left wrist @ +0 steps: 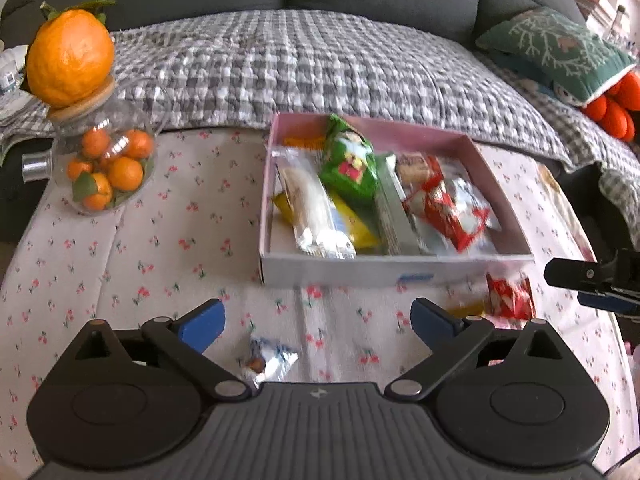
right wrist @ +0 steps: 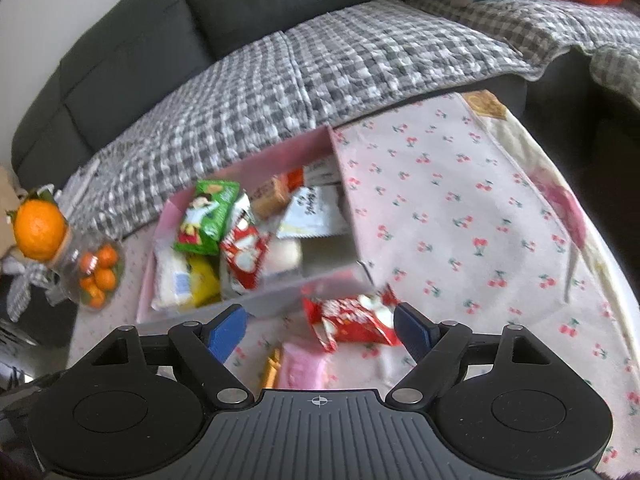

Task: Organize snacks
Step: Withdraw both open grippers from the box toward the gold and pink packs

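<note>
A shallow pink-lined box [left wrist: 396,270] sits on the cherry-print cloth and holds several snack packets, among them a green one [left wrist: 350,160], a white one [left wrist: 316,216] and a red one [left wrist: 444,208]. My left gripper [left wrist: 318,316] stands open in front of the box with nothing between its pads. A small silver wrapped sweet [left wrist: 268,360] lies just below it. My right gripper [right wrist: 320,326] is open over a red packet [right wrist: 352,320], which lies on the cloth between the fingers, in front of the box [right wrist: 280,296]. A pink packet [right wrist: 300,368] and an orange bar [right wrist: 272,368] lie nearer the camera.
A glass jar of small oranges [left wrist: 106,168], topped by a large orange [left wrist: 70,56], stands at the table's left. Behind the table is a dark sofa with a checked blanket [left wrist: 320,60] and a green cushion [left wrist: 556,48]. Bare cloth [right wrist: 460,220] stretches right of the box.
</note>
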Tool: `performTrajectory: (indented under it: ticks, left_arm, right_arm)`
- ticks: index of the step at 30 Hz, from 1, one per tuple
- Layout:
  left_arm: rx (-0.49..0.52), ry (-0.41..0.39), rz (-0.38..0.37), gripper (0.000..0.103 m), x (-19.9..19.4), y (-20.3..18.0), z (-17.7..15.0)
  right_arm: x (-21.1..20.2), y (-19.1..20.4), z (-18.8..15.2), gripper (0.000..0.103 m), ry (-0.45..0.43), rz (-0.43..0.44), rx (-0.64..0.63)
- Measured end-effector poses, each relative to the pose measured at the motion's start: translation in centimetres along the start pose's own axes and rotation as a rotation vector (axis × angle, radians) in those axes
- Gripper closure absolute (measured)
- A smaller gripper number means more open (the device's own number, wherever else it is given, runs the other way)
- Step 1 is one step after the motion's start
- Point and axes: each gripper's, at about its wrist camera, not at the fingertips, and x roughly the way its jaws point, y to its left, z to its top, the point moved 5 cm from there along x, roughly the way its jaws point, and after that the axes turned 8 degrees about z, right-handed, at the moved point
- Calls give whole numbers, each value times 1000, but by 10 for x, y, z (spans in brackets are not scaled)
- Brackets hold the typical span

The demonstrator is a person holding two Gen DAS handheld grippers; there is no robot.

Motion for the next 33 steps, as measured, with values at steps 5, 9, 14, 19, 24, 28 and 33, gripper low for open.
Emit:
performTrajectory:
  ticks: [5,9,14,19,24,28,33]
  left_arm:
    - [28,19,-41,4,-1,-11,-14]
    - [73,23,-79,4,-4,-29,-20]
    - [112,31,-104,6,1,-48,-22]
    - [139,48,-109,7,9,-59,-27]
    - [178,58,-87,14,18,-63,-34]
    - [161,38,-48,15,20,-52,-31]
    - [111,31,-20,14,22,-28,-27]
  right_arm:
    - [-1,-4,-12,20,48,-22,-16]
    - [2,0,-23,20,91,-53,-62]
    - [10,-2,-31,20,132,-87,-72]
    - [14,-11,-33,20,142,-108,-38]
    - [18,-21,-34,20,157,-128,-9]
    - [22,-23,-36,20,170,-121,13]
    - [27,-16,-39,20,184,-105,16]
